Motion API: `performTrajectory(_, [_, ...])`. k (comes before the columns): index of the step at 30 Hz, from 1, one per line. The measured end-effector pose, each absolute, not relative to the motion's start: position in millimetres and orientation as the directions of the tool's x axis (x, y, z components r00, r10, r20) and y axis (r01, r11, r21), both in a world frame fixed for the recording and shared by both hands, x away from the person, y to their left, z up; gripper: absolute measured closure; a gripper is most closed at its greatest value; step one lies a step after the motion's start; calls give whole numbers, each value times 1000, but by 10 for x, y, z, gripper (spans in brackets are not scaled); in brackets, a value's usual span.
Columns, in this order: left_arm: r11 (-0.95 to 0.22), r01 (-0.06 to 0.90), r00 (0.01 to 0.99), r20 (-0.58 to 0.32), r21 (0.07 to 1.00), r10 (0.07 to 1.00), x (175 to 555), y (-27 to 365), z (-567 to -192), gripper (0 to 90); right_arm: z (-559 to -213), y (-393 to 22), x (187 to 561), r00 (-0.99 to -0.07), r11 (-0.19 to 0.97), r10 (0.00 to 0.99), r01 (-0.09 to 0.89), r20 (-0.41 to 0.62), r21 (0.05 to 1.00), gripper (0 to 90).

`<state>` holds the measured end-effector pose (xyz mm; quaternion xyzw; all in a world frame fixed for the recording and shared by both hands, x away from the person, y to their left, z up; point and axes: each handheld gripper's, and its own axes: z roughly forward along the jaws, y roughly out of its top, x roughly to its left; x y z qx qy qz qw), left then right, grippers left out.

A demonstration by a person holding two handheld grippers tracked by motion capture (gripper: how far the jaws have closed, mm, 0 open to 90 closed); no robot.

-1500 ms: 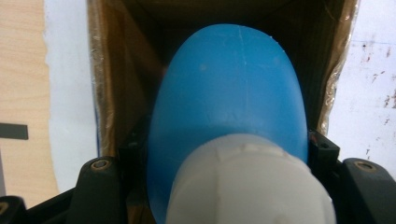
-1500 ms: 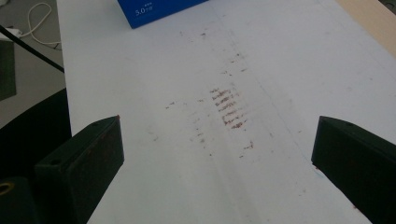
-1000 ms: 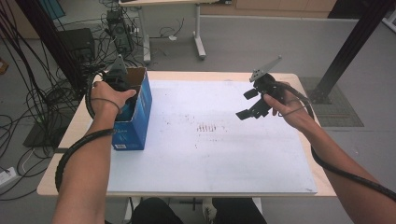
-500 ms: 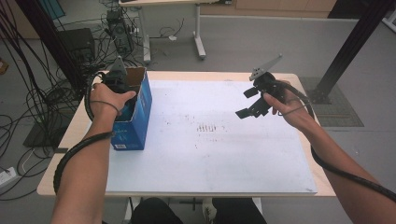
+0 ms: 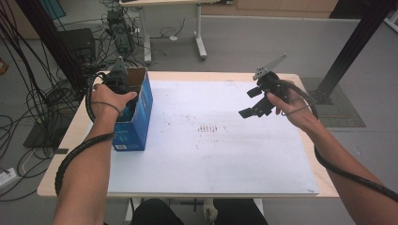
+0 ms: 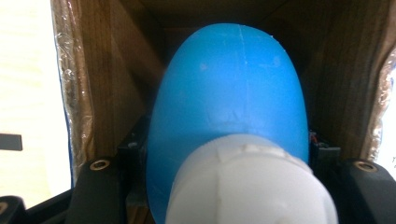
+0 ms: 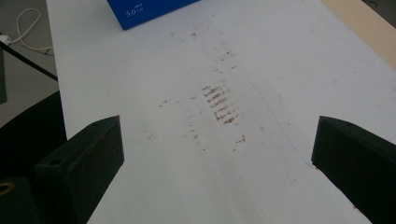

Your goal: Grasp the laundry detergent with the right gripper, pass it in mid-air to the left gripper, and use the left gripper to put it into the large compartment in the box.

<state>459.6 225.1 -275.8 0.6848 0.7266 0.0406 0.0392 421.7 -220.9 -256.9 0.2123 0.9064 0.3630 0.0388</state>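
A tall blue cardboard box (image 5: 138,117) stands open-topped at the table's left edge. My left gripper (image 5: 121,86) reaches down into it from above, its jaws hidden by the box walls. In the left gripper view the jaws are shut on a blue bottle (image 6: 229,88) with a white cap (image 6: 247,186), between the box's brown inner walls (image 6: 116,70). My right gripper (image 5: 251,102) hovers above the right half of the table, jaws open and nothing between them. Its own view looks down on the white sheet (image 7: 280,56) and a corner of the blue box (image 7: 149,9).
A white sheet (image 5: 211,159) covers most of the wooden table (image 5: 70,140), with faint brown smudges (image 5: 209,127) near its middle. Cables (image 5: 28,103) pile on the floor to the left. A black post (image 5: 352,47) stands at the right, another table's legs (image 5: 199,33) behind.
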Motion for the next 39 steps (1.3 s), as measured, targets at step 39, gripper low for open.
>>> performTrajectory(39, [59, 992, -60, 2, 114, 998, 4596, 2244, -2761, 368, -2555, -2282, 4223, -902, 646, 424, 364, 81, 671, 20])
